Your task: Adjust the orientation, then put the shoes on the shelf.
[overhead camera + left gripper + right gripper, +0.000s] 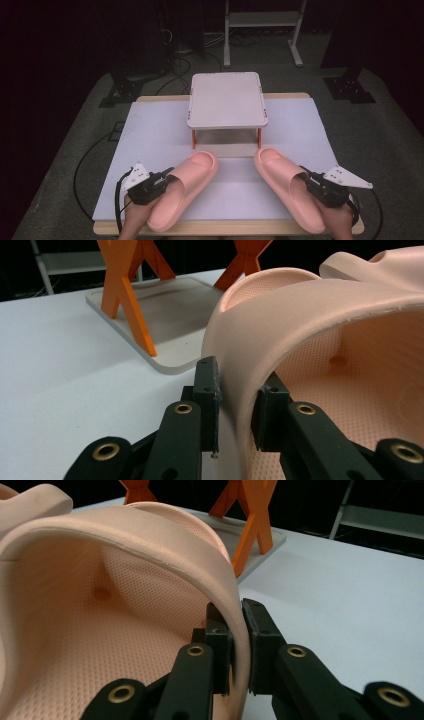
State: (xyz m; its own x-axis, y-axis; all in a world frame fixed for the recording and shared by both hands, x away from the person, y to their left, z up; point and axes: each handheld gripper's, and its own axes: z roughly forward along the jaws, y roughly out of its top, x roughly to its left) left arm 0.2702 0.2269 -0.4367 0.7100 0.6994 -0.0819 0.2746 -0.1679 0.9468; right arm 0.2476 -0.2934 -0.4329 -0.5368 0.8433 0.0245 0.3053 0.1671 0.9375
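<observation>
Two pink slide slippers lie on the white table [150,145], toes pointing away from me. The left slipper [186,186] has its strap edge [280,315] between the jaws of my left gripper [237,392], which is shut on it; in the high view that gripper [166,181] sits at the slipper's outer side. My right gripper [239,625] is shut on the strap edge of the right slipper [100,605]. From above, this gripper [309,181] stands at the outer side of its slipper [285,185].
A small shoe rack [227,100] with a pale top shelf and orange legs [125,295] stands just behind the slippers' toes. Its grey base plate [170,320] lies on the table. Beyond the table, cables and a metal stand [262,20] sit on the dark floor.
</observation>
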